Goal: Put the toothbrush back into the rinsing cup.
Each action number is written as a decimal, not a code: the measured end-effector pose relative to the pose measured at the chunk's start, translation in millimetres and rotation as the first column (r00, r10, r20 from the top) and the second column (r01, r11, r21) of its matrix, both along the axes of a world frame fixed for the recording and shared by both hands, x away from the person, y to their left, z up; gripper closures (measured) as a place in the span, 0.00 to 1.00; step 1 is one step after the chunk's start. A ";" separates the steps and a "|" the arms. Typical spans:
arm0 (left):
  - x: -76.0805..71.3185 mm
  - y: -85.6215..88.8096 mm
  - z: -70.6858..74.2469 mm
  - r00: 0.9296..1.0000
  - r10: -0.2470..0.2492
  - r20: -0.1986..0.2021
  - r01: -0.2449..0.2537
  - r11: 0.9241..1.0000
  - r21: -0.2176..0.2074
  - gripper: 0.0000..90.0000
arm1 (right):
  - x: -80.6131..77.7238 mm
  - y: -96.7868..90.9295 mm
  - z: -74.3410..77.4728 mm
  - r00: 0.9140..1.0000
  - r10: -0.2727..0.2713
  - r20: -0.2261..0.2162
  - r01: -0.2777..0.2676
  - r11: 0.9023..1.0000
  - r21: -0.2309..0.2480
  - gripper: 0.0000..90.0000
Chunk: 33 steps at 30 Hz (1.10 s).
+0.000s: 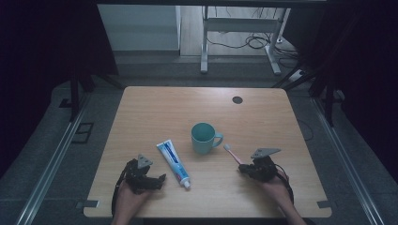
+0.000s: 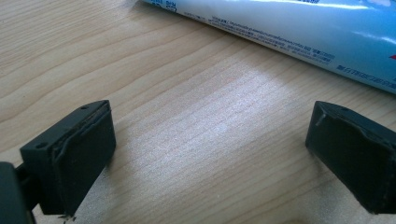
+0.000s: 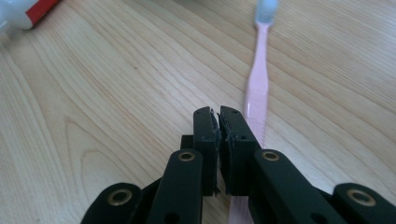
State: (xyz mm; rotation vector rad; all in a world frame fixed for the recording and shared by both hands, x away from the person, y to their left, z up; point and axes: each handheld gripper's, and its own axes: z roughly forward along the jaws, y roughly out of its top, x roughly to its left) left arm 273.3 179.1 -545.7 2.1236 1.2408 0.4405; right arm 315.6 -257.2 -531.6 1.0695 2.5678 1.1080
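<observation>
A blue-and-white toothpaste tube [image 1: 173,163] lies on the wooden table [image 1: 263,117], its white cap toward the near edge. Behind it stands a teal mug [image 1: 204,138]. A pink toothbrush [image 1: 233,153] lies to the right of the mug. My left gripper [image 1: 159,180] rests just left of the tube. Its jaws are open over bare wood [image 2: 210,149], with the tube [image 2: 303,32] lying across beyond them. My right gripper [image 1: 243,168] sits at the toothbrush's near end. Its jaws [image 3: 218,114] are shut with nothing between them, and the toothbrush [image 3: 258,79] runs under the right jaw.
A dark round grommet [image 1: 237,100] sits in the table's far right part. The tube's white cap and red band [image 3: 23,11] show at the top left of the right gripper view. Beyond the table are a white desk frame [image 1: 204,42] and cables on the floor.
</observation>
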 end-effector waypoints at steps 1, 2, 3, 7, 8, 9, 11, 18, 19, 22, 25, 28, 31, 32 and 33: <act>0.0 0.0 0.0 1.000 0.000 0.000 0.000 1.000 0.000 0.02 | 0.0 0.0 0.0 1.000 0.000 0.000 0.000 1.000 0.000 0.94; 0.0 0.0 0.0 1.000 0.000 0.000 0.000 1.000 0.000 0.02 | 1.0 -5.0 0.0 1.000 -0.010 0.003 0.010 1.000 -0.001 0.94; 0.0 0.0 0.0 1.000 0.000 0.000 0.000 1.000 0.000 0.02 | 1.3 -6.7 0.0 1.000 -0.013 0.002 0.013 1.000 0.000 0.94; 0.0 0.0 0.0 1.000 0.000 0.000 0.000 1.000 0.000 0.02 | 2.9 -12.9 0.3 1.000 -0.025 0.002 0.025 1.000 -0.003 0.93; 0.0 0.0 0.0 1.000 0.000 0.000 0.000 1.000 0.000 0.02 | 2.9 -12.9 0.3 1.000 -0.025 0.002 0.025 1.000 -0.003 0.93; 0.0 0.0 0.0 1.000 0.000 0.000 0.000 1.000 0.000 0.02 | 2.8 -13.3 0.6 1.000 -0.022 0.000 0.022 1.000 -0.001 0.93; 0.0 0.0 0.0 1.000 0.000 0.000 0.000 1.000 0.000 0.02 | 1.8 -13.4 3.3 1.000 -0.014 -0.005 0.014 1.000 0.005 0.90; 0.0 0.0 0.0 1.000 0.000 0.000 0.000 1.000 0.000 0.02 | 4.4 -16.4 10.4 0.999 0.000 -0.032 -0.001 0.999 -0.032 0.81; 0.0 0.0 0.0 1.000 0.000 0.000 0.000 1.000 0.000 0.02 | 4.4 -16.4 10.4 0.999 0.000 -0.032 -0.001 0.999 -0.032 0.81; 0.0 0.0 0.0 1.000 0.000 0.000 0.000 1.000 0.000 0.02 | 5.6 -19.0 13.5 0.999 -0.009 -0.031 0.008 0.999 -0.048 0.77; 0.0 0.0 0.0 1.000 0.000 0.000 0.000 1.000 0.000 0.02 | 6.2 -20.4 19.4 1.000 -0.010 -0.029 0.008 0.998 -0.067 0.75; 0.1 0.1 0.0 1.000 -0.001 0.001 0.001 1.000 0.000 0.02 | 8.1 -21.5 25.7 0.999 -0.010 -0.033 0.007 0.996 -0.084 0.72; 0.1 0.2 0.1 1.000 -0.002 0.000 0.002 1.000 0.002 0.02 | 12.1 -21.8 30.9 0.998 -0.014 -0.058 0.007 0.993 -0.115 0.68; 0.1 0.1 0.0 1.000 -0.001 0.000 0.001 1.000 0.001 0.02 | 12.1 -21.8 30.9 0.998 -0.014 -0.058 0.007 0.993 -0.115 0.68; 0.0 0.0 0.0 1.000 0.000 0.001 0.000 1.000 -0.001 0.02 | 13.0 -21.7 32.0 0.998 -0.014 -0.065 0.006 0.993 -0.122 0.67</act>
